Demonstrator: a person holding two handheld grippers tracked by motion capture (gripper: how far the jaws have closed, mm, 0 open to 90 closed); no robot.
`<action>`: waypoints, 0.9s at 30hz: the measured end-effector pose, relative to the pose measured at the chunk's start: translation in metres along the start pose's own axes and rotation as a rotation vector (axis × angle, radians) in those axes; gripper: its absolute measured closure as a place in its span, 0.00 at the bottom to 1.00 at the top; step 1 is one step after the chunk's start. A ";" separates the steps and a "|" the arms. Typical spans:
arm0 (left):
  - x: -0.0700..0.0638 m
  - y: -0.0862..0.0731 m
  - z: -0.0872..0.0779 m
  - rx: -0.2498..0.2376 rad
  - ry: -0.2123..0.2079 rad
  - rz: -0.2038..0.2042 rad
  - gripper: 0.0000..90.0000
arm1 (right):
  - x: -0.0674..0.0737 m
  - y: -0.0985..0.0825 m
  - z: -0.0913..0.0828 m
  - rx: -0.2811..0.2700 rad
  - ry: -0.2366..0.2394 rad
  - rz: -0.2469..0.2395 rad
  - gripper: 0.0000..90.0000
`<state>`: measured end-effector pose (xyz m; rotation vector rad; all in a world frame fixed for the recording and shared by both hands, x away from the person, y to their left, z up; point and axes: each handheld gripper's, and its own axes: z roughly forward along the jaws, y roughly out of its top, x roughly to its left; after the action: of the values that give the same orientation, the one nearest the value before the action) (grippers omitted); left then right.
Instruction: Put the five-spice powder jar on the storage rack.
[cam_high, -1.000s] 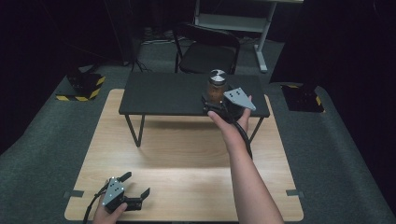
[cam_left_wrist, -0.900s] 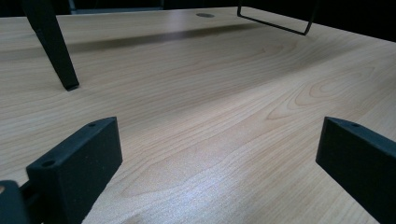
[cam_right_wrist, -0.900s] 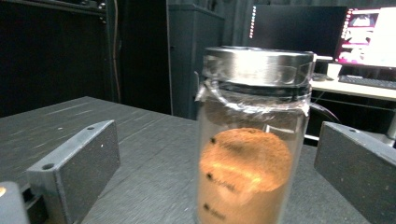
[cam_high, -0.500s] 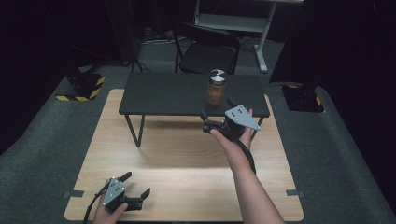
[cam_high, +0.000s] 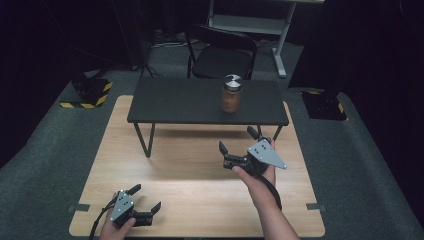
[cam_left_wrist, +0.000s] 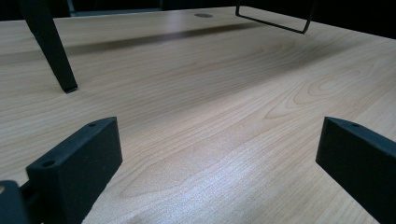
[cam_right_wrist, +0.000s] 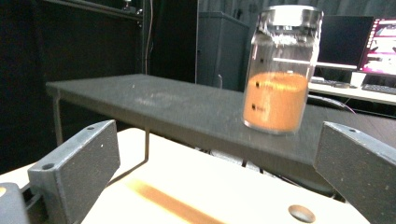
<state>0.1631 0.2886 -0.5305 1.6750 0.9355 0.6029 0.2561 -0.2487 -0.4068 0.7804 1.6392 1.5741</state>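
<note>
A clear glass jar (cam_high: 232, 94) with a silver metal lid stands upright on the small black raised table (cam_high: 190, 102), toward that table's 3 o'clock end. It is roughly half full of an orange-brown powder; in the right gripper view the jar (cam_right_wrist: 280, 70) looks slightly blurred, with small dark marks on its glass. The right gripper (cam_high: 242, 143) is held above the wooden tabletop (cam_high: 200, 165) at about 6 o'clock from the jar, well apart from it, jaws spread wide and empty. The left gripper (cam_high: 144, 197) rests low at the tabletop's 7 o'clock corner, jaws likewise spread with nothing between them; its own view shows bare wood grain (cam_left_wrist: 210, 116) and a black table leg (cam_left_wrist: 51, 44).
</note>
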 end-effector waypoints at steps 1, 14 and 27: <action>0.000 0.000 0.000 0.001 0.000 -0.001 0.01 | 0.000 -0.003 -0.003 0.001 0.003 0.002 0.00; 0.000 0.000 0.000 -0.001 0.002 0.000 0.01 | -0.004 -0.045 -0.048 0.042 0.003 0.013 0.00; 0.000 0.000 0.000 -0.001 0.003 0.000 0.01 | -0.010 -0.078 -0.085 0.092 -0.014 0.031 0.00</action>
<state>0.1627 0.2883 -0.5307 1.6738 0.9365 0.6059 0.1957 -0.3094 -0.4842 0.8663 1.7071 1.5201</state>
